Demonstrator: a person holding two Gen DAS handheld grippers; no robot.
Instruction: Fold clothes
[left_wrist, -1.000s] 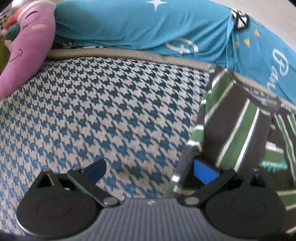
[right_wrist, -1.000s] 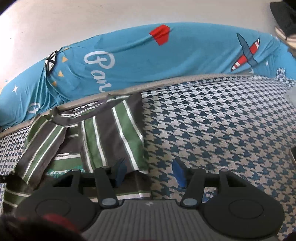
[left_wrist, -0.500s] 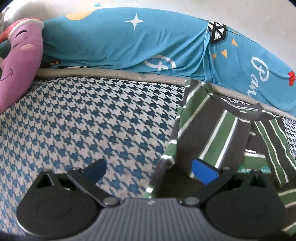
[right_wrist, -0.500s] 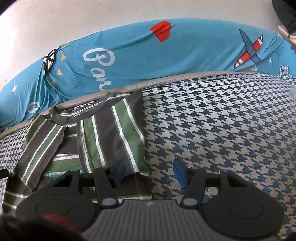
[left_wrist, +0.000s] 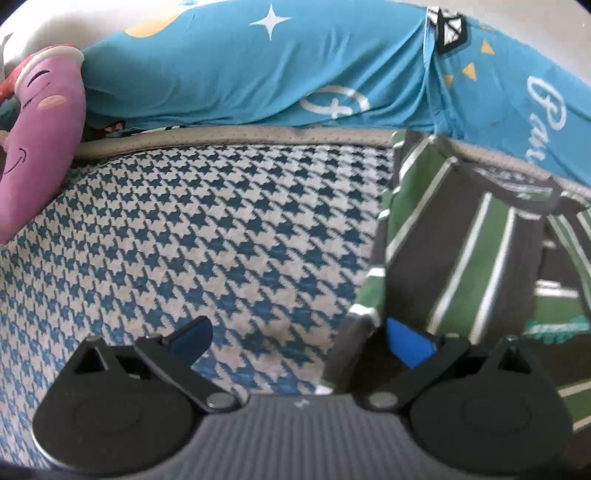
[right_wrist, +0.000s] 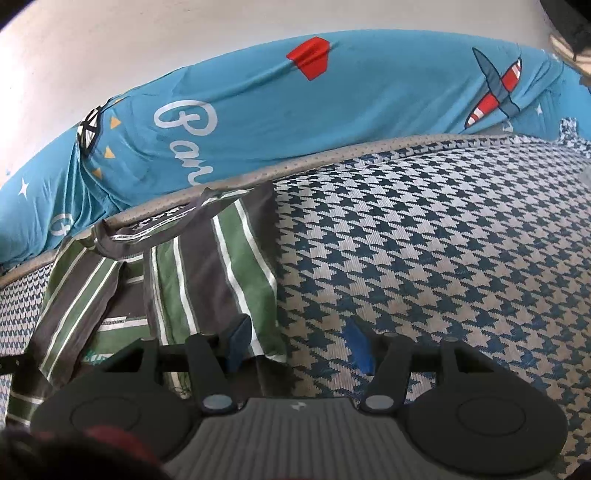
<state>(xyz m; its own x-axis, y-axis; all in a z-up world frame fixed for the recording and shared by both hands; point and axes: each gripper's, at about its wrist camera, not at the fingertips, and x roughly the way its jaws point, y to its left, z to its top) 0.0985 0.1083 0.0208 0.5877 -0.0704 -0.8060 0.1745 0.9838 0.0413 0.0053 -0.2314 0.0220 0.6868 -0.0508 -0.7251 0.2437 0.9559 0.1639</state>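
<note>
L grip (left_wrist: 299, 339) apart, striped tee (left_wrist: 461, 266) hem at its R finger | R grip (right_wrist: 299, 345) apart, straddles tee's R edge | long axis runs away from both

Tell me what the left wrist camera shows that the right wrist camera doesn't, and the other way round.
Only the left wrist view shows the purple plush toy with a smiling face. Only the right wrist view shows the red-and-white airplane print and the red paper-plane print on the bedding. Both show the green, grey and white striped shirt, partly folded on the blue-and-white houndstooth mat, and the teal patterned bedding behind.
</note>
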